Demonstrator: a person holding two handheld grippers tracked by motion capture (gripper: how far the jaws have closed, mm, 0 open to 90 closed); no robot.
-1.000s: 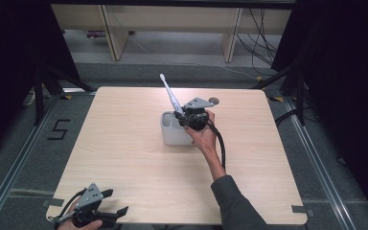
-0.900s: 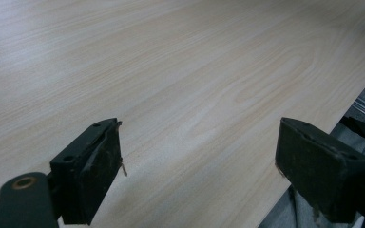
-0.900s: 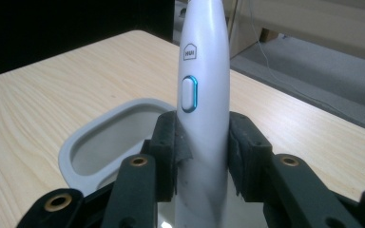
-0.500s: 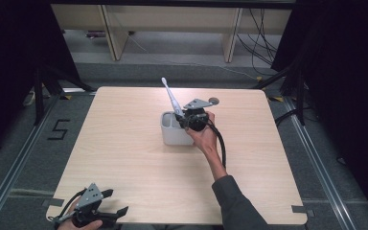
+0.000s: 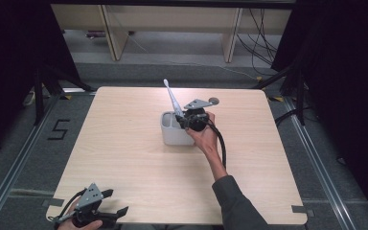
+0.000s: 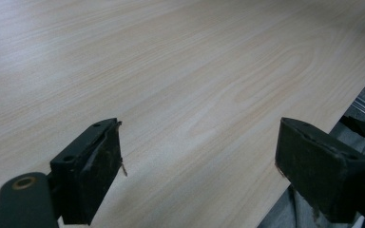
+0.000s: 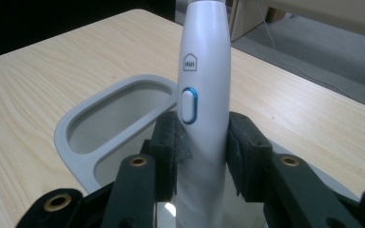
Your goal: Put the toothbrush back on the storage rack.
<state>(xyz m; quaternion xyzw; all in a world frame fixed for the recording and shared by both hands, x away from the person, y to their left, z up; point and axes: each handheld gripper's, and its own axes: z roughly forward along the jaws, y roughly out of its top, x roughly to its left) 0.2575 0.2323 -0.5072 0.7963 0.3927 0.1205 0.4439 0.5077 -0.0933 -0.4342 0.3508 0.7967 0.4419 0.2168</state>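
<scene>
A white electric toothbrush (image 7: 204,76) with a blue-ringed button stands upright between the jaws of my right gripper (image 7: 203,142), which is shut on its handle. In the high view the toothbrush (image 5: 172,99) leans up and to the left above a grey two-compartment holder (image 5: 175,135) at the table's middle, with my right gripper (image 5: 188,120) over the holder's right half. The holder (image 7: 100,126) has an empty compartment to the left of the handle. My left gripper (image 5: 109,216) rests at the table's front left corner, open, and in its own view the left gripper (image 6: 199,156) has bare wood between its jaws.
The light wooden table (image 5: 124,158) spreads around the holder. A floor marking "5" (image 5: 59,129) lies to the left of the table. Shelving legs and cables (image 5: 263,43) stand beyond the far edge. The table's edge (image 6: 342,114) runs close by my left gripper's right jaw.
The toothbrush and my right gripper have come slightly lower over the holder. My left gripper has stayed in place.
</scene>
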